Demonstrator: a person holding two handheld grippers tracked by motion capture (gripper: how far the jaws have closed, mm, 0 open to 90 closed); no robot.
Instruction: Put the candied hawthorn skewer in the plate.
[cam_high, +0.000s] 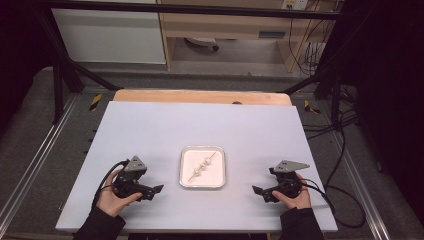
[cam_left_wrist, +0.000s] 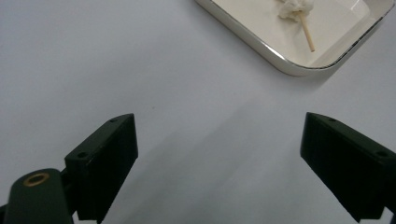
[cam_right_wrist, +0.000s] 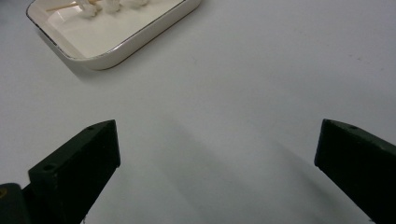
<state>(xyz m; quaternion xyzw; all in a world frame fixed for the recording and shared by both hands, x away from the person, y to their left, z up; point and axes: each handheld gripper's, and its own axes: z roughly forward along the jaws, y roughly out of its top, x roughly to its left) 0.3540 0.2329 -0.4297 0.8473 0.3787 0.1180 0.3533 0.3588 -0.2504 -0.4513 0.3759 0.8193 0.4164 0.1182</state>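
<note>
Wooden skewer (cam_high: 202, 165) threaded with three white lumps, laid corner to corner inside the small white tray (cam_high: 186, 181), blunt end toward the tray's near-left corner, tip toward its far-right. Lying flat on the tray floor, so likely set there as a finished piece, the rim keeping it from rolling onto the counter (cam_high: 150, 130). In the left gripper view the bare stick end (cam_left_wrist: 307, 35) pokes out past one lump (cam_left_wrist: 293, 8), free of the rim, probably the easiest spot for a pinch. In the right gripper view the stick (cam_right_wrist: 63, 6) and lumps (cam_right_wrist: 111, 5) sit at the far side of the tray, whose wall (cam_right_wrist: 140, 39) rises between them and the camera.

Tray resting a little nearer the near edge of the counter than the far one, about midway between left and right edges, within equal reach of both hands.

Left claw (cam_high: 156, 189) low over the counter near the near-left corner, pointed toward the tray, jaws wide apart with nothing between them but bare surface. Right claw (cam_high: 258, 190) mirrored near the near-right corner, jaws likewise spread and empty. Both well apart from the tray, touching nothing: a stand-off posture, seemingly either clear of a finished placement or ready for a fresh approach.
</note>
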